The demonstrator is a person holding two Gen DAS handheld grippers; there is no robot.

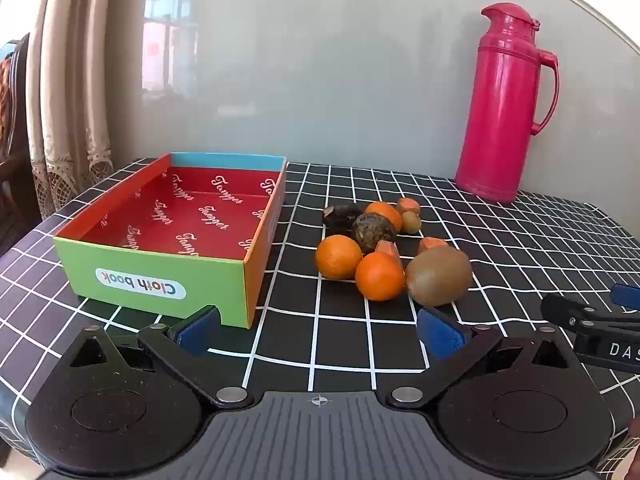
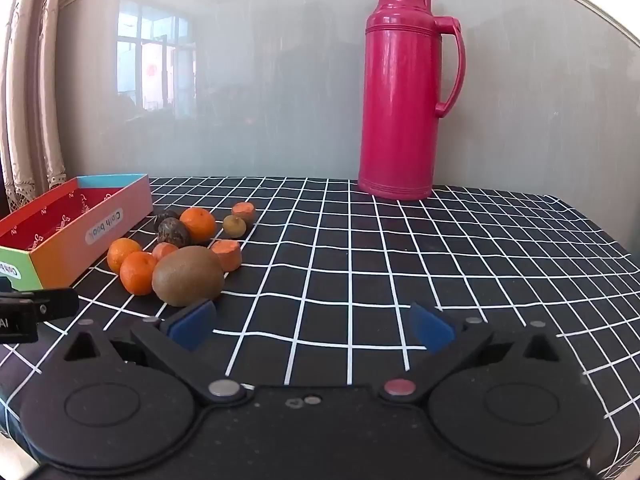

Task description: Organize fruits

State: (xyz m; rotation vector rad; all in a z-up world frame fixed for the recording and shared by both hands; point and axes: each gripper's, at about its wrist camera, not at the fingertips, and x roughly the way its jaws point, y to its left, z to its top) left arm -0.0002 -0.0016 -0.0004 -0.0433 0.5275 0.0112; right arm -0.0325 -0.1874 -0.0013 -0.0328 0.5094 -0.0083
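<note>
A pile of fruit lies on the checked cloth: a brown kiwi (image 1: 438, 276) (image 2: 188, 276), three oranges, one nearest (image 1: 379, 276) (image 2: 138, 273), two dark wrinkled fruits (image 1: 374, 232) (image 2: 173, 232), several carrot pieces (image 2: 227, 254) and a small olive-coloured fruit (image 1: 411, 222) (image 2: 234, 226). An open cardboard box (image 1: 160, 284) (image 2: 92, 236) with a red inside stands left of the pile, nothing in it. My left gripper (image 1: 318, 332) stands open in front of the box corner and the pile. My right gripper (image 2: 312, 326) stands open, the kiwi just beyond its left fingertip (image 2: 192, 322).
A tall pink thermos jug (image 1: 504, 108) (image 2: 402, 92) stands at the back right against the glossy wall. A curtain (image 1: 68, 80) hangs at the left. The table's cloth (image 2: 440, 264) drops off at the right edge.
</note>
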